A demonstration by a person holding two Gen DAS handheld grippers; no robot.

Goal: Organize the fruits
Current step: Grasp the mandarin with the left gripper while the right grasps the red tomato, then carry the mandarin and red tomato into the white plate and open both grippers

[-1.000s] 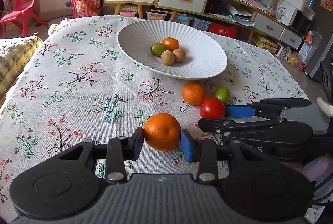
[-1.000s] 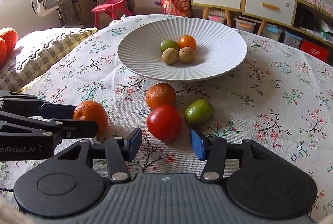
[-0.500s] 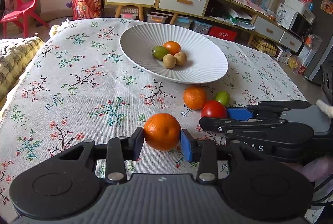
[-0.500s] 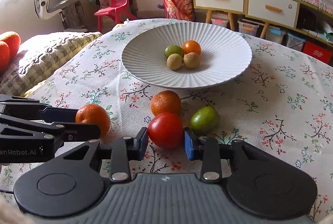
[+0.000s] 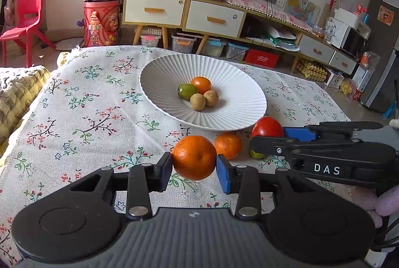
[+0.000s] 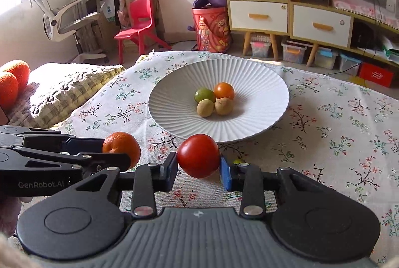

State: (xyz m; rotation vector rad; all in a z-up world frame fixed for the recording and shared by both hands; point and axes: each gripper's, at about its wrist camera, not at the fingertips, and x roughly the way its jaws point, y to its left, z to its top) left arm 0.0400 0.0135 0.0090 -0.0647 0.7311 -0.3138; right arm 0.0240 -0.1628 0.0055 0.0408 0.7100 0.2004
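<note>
Left wrist view first: my left gripper [image 5: 194, 164] has its fingers [image 5: 163, 168] clamped on either side of an orange [image 5: 194, 157], which sits squarely between the pads and looks raised off the flowered desk [image 5: 82, 118]. Just beyond the fingers and a little right lies a second orange [image 5: 228, 144], and beside it a green fruit [image 5: 256, 156] half hidden under the other tool. Ahead of the fingers stands the white ribbed plate [image 5: 224, 71], already holding four small fruits at its centre, so I judge that both loads are headed there.

Moving right, the right gripper [image 6: 198, 169] has just been closing, and its fingers [image 6: 172, 168] now pinch a red tomato [image 6: 198, 156] at its widest girth, clear of the cloth. I hold each fruit across its middle so that a round, smooth skin cannot squirt out. The plate rim lies directly past the tomato, near but not touching.
</note>
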